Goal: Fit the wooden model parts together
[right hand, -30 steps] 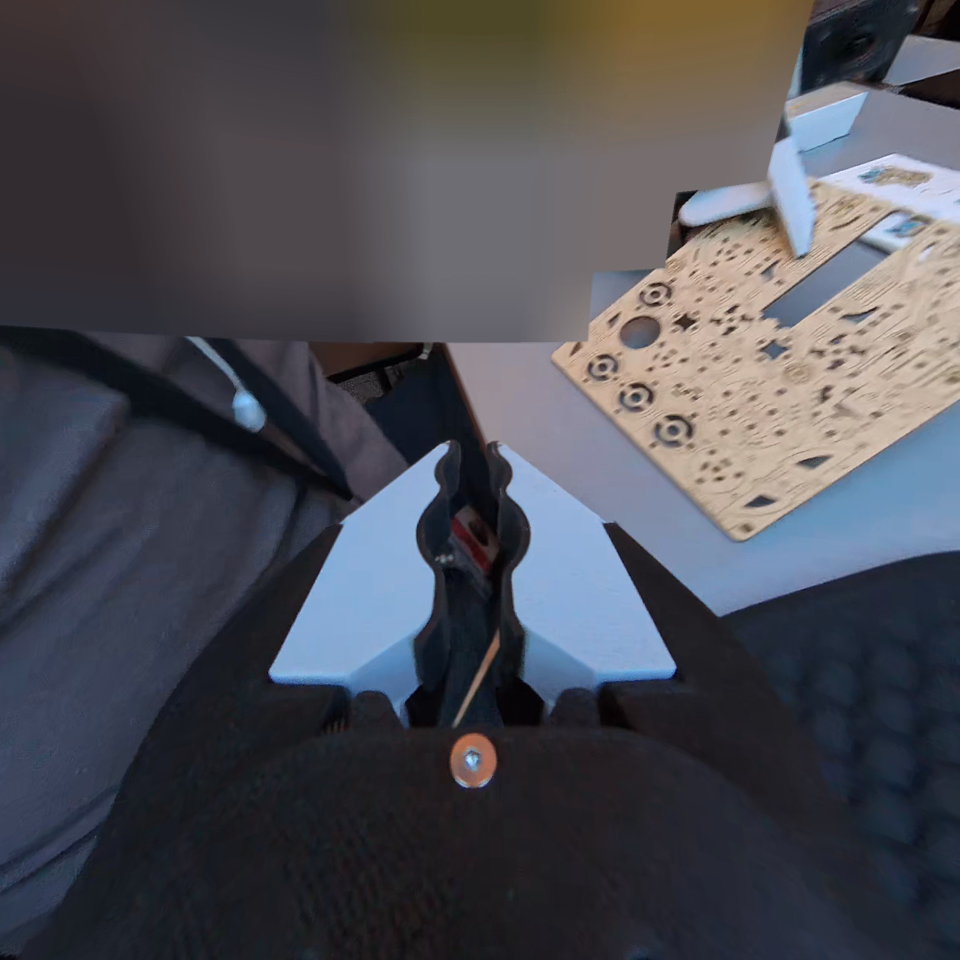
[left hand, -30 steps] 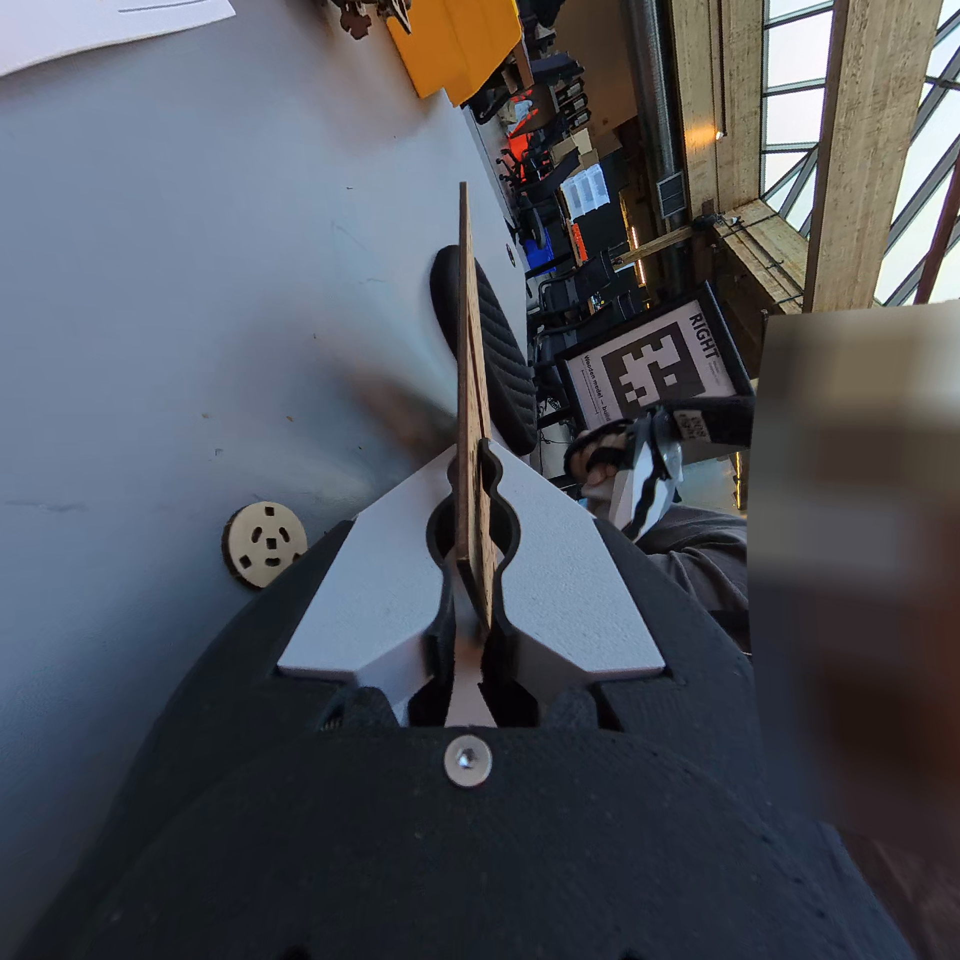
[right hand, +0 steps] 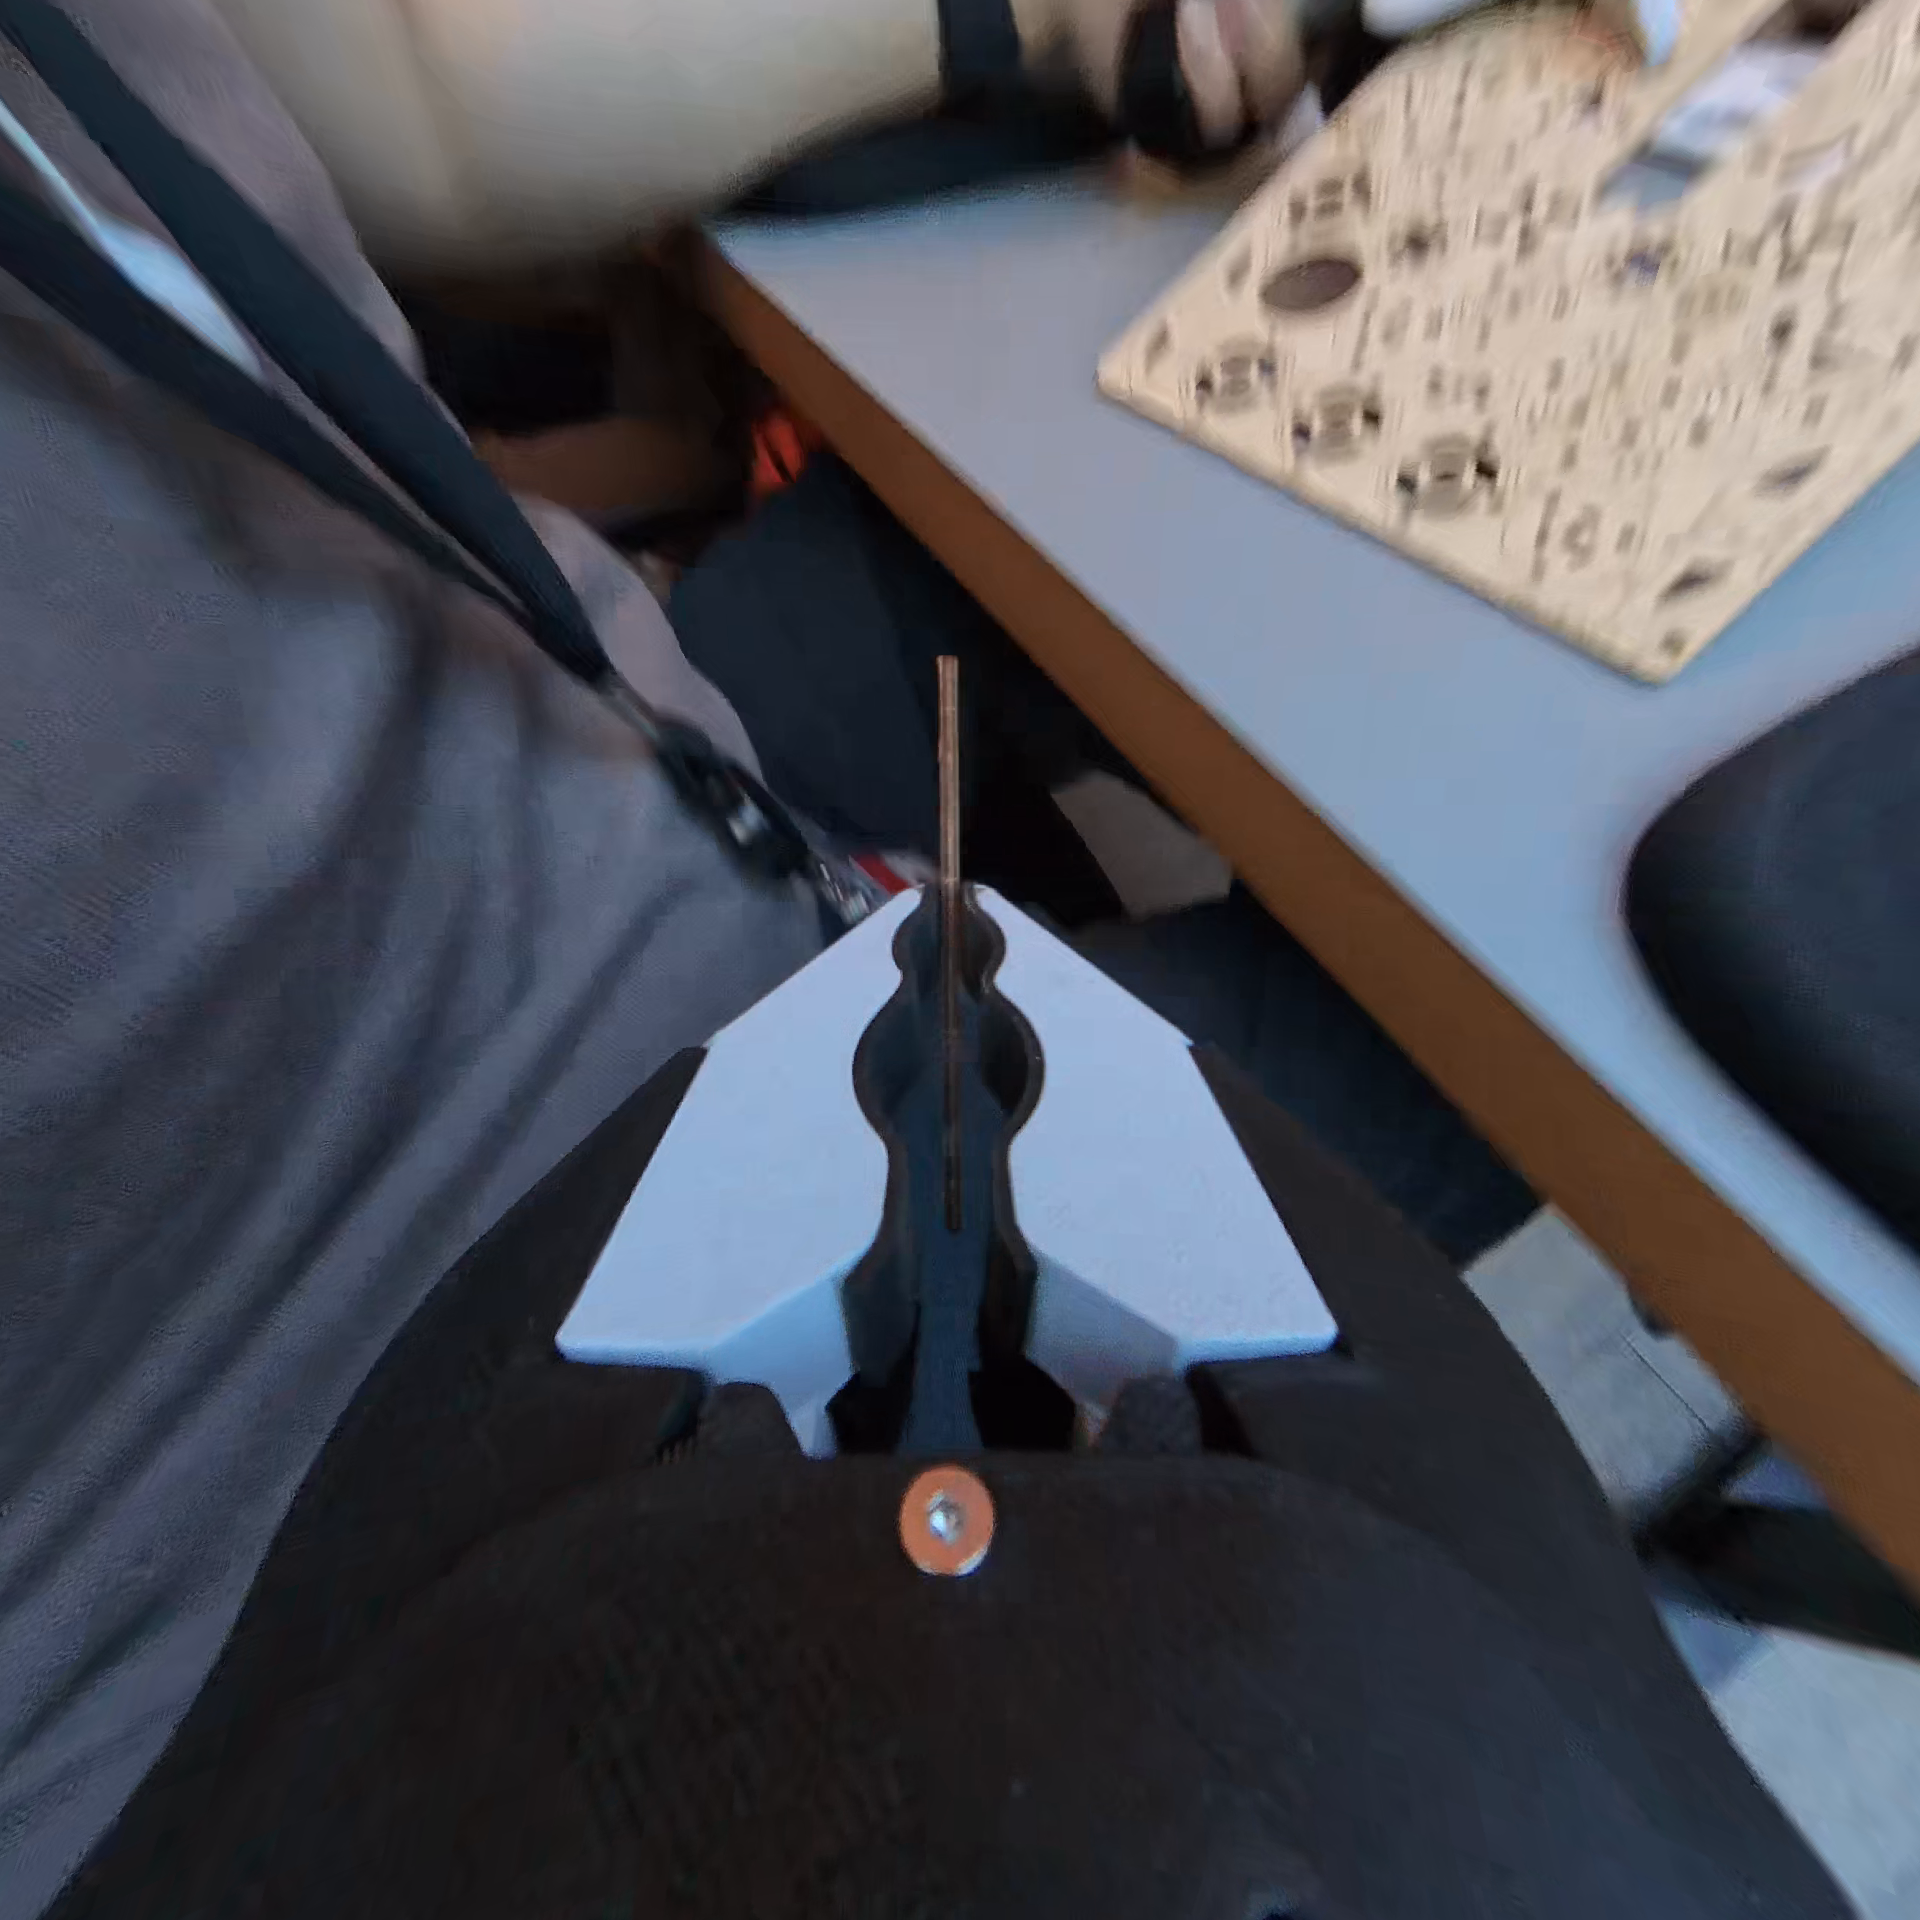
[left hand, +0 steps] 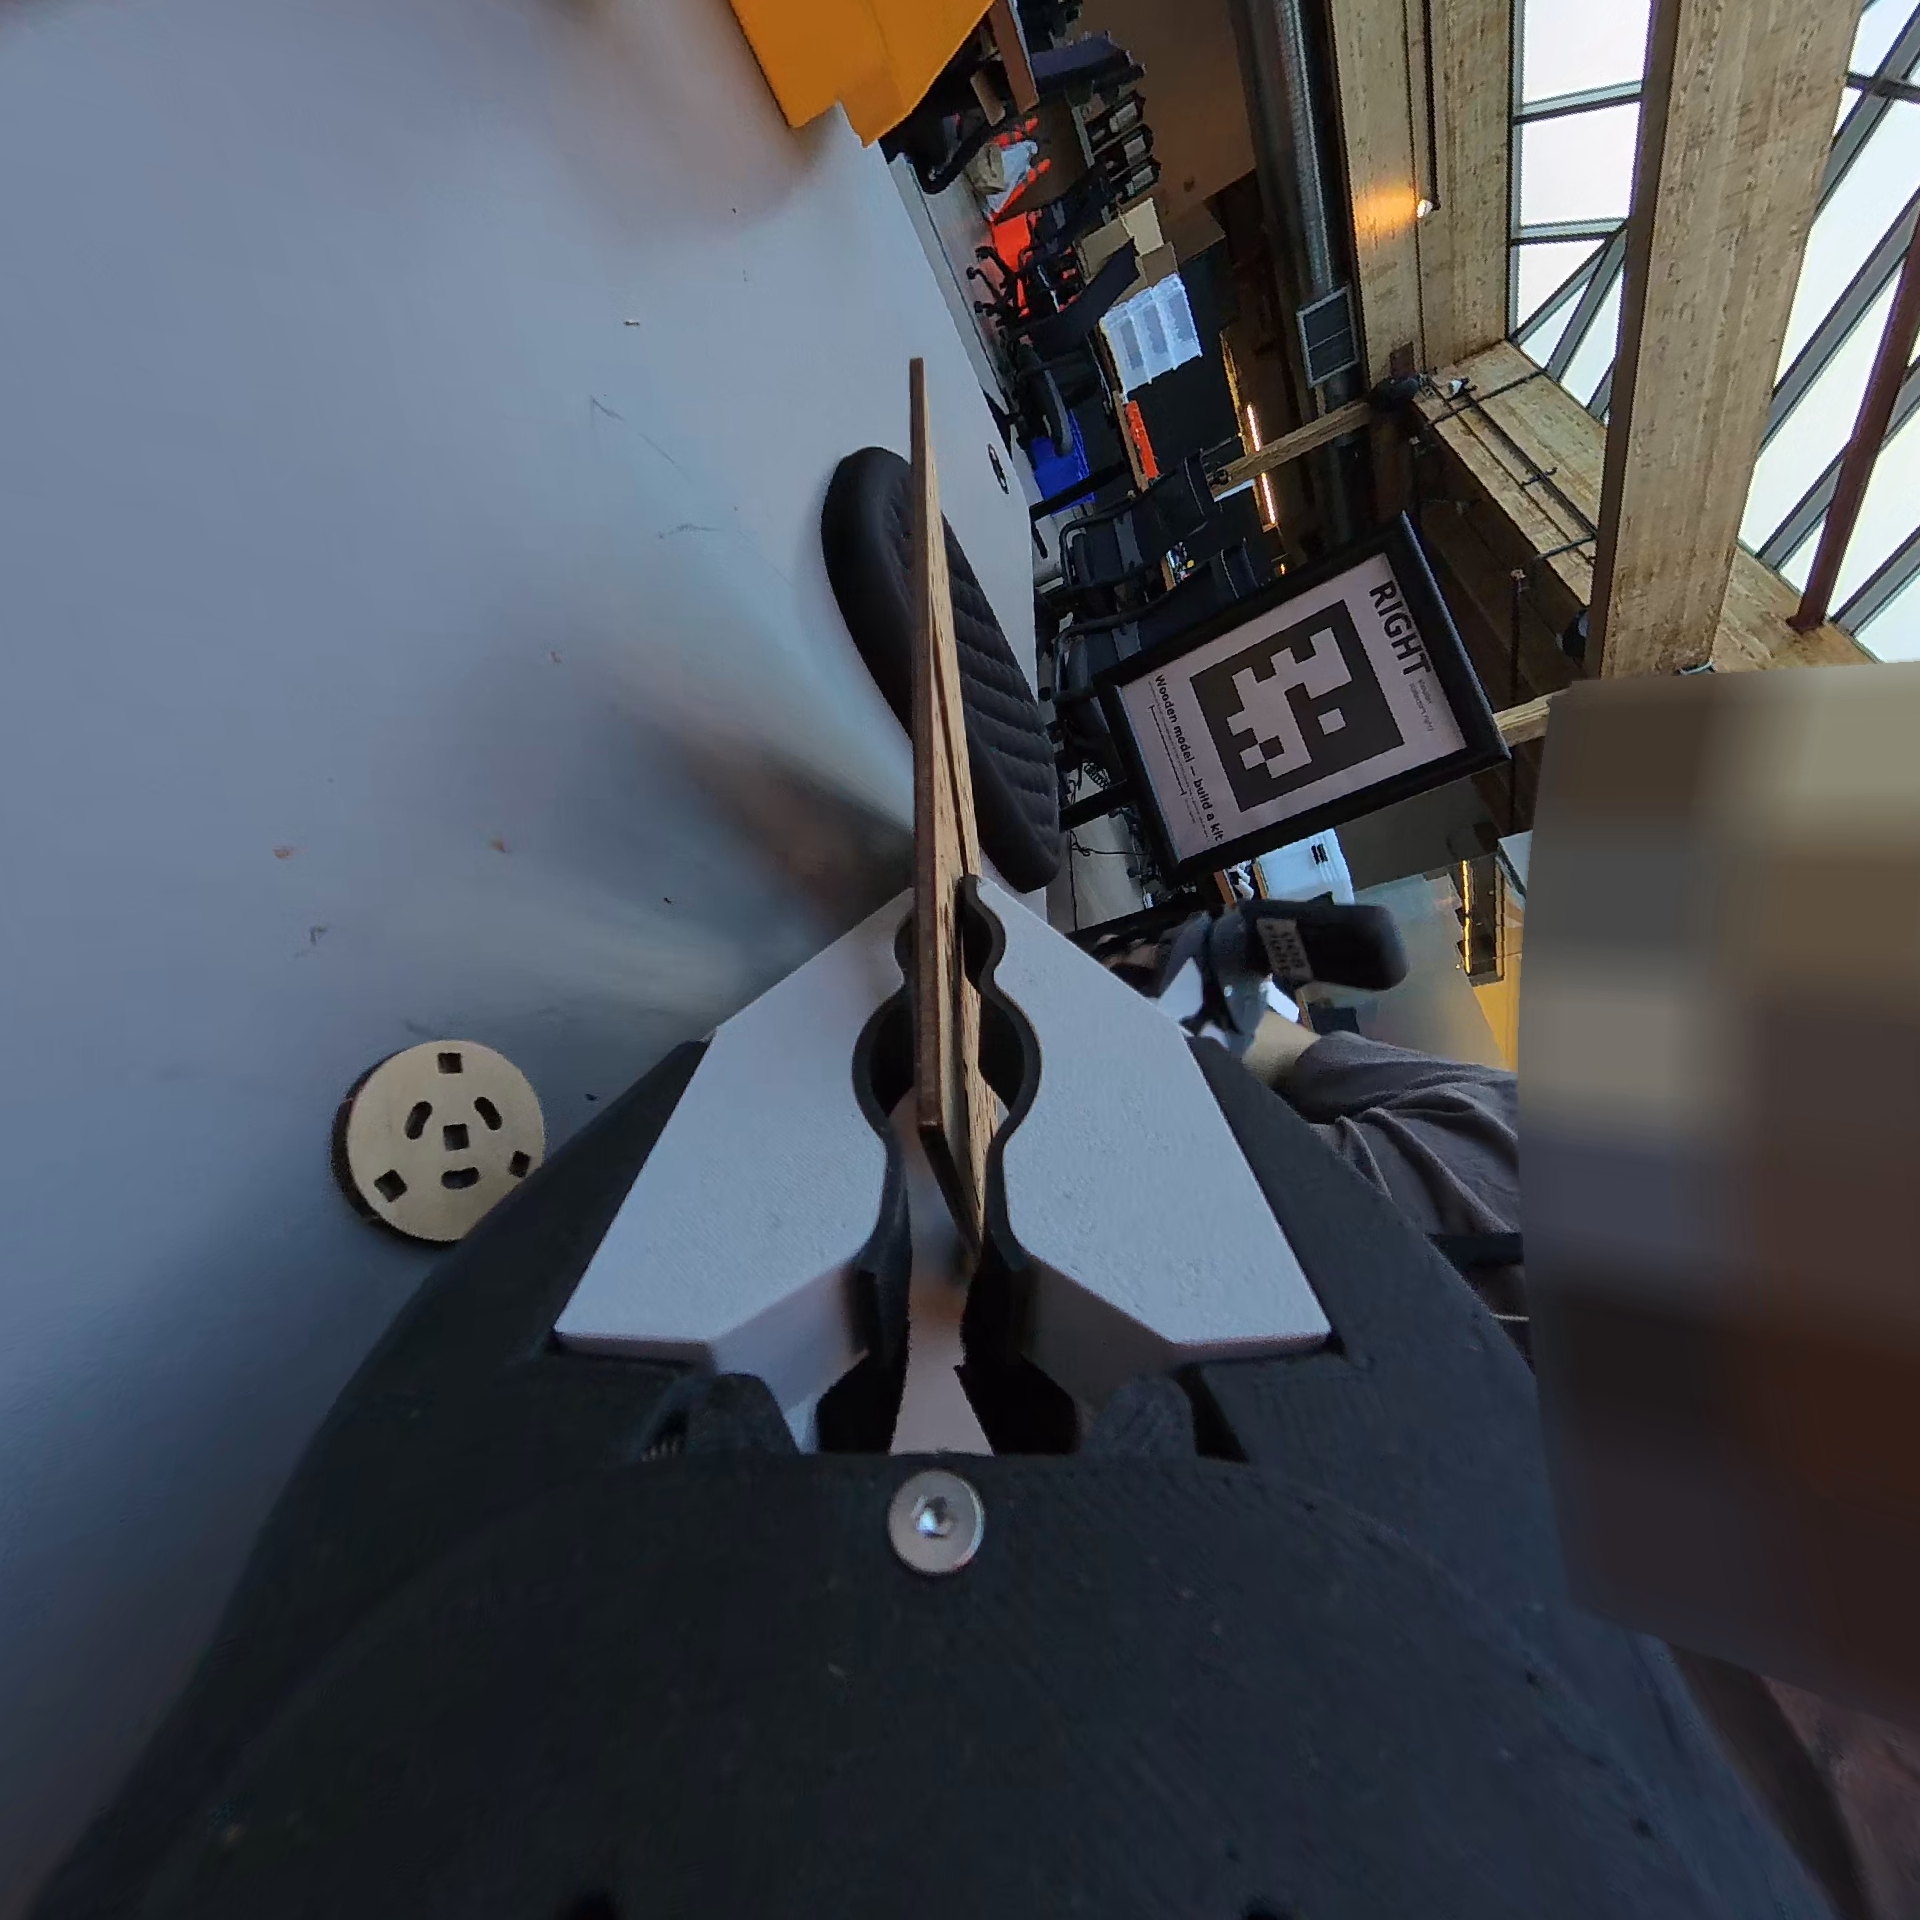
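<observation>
My left gripper (left hand: pixel 940 906) is shut on a thin wooden parts sheet (left hand: pixel 940 727), seen edge-on and reaching forward past the fingertips. The same sheet (right hand: pixel 1538 353), pale and full of cut-outs, lies flat over the grey table (right hand: pixel 1226 582) in the blurred right wrist view. My right gripper (right hand: pixel 948 906) is shut on a thin wooden piece (right hand: pixel 948 769), also edge-on, that sticks out past the tips. It hangs off the table's front edge, close to the person's grey clothing (right hand: pixel 260 831). A loose round wooden disc (left hand: pixel 438 1139) with several holes lies on the table left of my left gripper.
A black round textured pad (left hand: pixel 997 707) sits on the table behind the sheet; it also shows in the right wrist view (right hand: pixel 1797 935). The right gripper's marker board (left hand: pixel 1299 717) and a gloved hand (left hand: pixel 1278 966) are at right. A yellow box (left hand: pixel 852 52) stands far back. My right fingertips sit around 25 cm from my left ones. From my left tips it is roughly 9 cm to the loose round wooden disc (left hand: pixel 438 1139); from my right, 35 cm.
The right gripper's wooden piece, earlier slanted deep between the jaws, now stands straight and pokes past the tips. The right view has swung and blurred. The left gripper still holds the sheet.
</observation>
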`<state>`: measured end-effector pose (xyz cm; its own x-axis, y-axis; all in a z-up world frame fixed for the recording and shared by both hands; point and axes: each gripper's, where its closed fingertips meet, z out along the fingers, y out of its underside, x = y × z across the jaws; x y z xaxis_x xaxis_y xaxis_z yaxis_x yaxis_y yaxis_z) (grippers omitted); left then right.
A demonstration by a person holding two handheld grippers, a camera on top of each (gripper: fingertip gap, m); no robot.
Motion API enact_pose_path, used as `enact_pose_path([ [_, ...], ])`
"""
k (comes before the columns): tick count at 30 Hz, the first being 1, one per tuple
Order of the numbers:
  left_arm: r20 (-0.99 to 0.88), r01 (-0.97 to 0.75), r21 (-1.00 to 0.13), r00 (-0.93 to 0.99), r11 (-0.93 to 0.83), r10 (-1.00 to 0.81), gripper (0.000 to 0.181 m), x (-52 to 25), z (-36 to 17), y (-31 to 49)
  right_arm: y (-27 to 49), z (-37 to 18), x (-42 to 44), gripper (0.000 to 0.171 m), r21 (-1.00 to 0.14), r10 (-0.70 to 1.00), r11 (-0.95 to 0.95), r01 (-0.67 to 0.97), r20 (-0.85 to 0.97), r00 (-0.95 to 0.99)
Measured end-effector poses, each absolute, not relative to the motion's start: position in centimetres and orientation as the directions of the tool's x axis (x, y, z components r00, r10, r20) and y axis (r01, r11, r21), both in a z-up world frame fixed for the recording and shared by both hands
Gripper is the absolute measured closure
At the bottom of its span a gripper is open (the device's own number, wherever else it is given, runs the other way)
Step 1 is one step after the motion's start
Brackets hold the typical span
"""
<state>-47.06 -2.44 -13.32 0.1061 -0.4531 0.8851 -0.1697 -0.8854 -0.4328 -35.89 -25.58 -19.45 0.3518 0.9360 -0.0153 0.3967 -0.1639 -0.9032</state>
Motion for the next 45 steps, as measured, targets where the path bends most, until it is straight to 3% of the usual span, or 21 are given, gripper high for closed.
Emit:
enact_pose_path([
  [3, 0.870, -0.200, -0.460, 0.091, -0.865, -0.484, 0.181, -46.8, -13.0, -3.1, -22.6, -13.2, -37.3, 0.170, -0.917, 0.930, -0.250, 0.310, -0.139, 0.340],
  [7, 0.833, -0.221, -0.523, 0.076, -0.824, -0.549, 0.180, -46.4, -12.3, -3.7, -16.0, -8.5, -39.6, 0.170, -0.836, 0.921, -0.352, 0.420, -0.231, 0.313],
  [11, 0.798, -0.222, -0.571, 0.077, -0.790, -0.598, 0.180, -46.3, -11.7, -3.8, -8.9, -8.3, -41.6, 0.171, -0.654, 0.927, -0.360, 0.665, -0.168, 0.336],
  [18, 0.769, -0.215, -0.603, 0.100, -0.769, -0.631, 0.180, -46.7, -11.2, -3.7, -4.6, -10.1, -43.0, 0.171, -0.387, 0.936, -0.319, 0.865, 0.016, 0.352],
  [27, 0.764, -0.199, -0.613, 0.098, -0.765, -0.638, 0.181, -46.8, -11.0, -3.5, -4.0, -9.6, -43.8, 0.170, -0.392, 0.925, -0.350, 0.851, -0.002, 0.379],
  [37, 0.770, -0.181, -0.615, 0.070, -0.767, -0.634, 0.181, -46.9, -10.4, -3.4, -4.3, -8.0, -42.3, 0.170, -0.636, 0.843, -0.500, 0.588, -0.205, 0.497],
  [41, 0.742, -0.211, -0.644, 0.062, -0.735, -0.667, 0.181, -47.6, -9.7, -4.0, -1.5, -3.7, -38.1, 0.171, -0.842, 0.757, -0.494, 0.217, -0.294, 0.584],
  [43, 0.712, -0.223, -0.674, 0.057, -0.704, -0.700, 0.181, -48.6, -8.9, -4.3, 0.9, -5.3, -35.5, 0.171, -0.827, 0.676, -0.560, 0.045, -0.425, 0.602],
  [45, 0.685, -0.224, -0.702, 0.048, -0.676, -0.727, 0.181, -49.7, -8.3, -4.5, 1.5, -8.6, -36.6, 0.171, -0.697, 0.607, -0.717, -0.001, -0.625, 0.491],
])
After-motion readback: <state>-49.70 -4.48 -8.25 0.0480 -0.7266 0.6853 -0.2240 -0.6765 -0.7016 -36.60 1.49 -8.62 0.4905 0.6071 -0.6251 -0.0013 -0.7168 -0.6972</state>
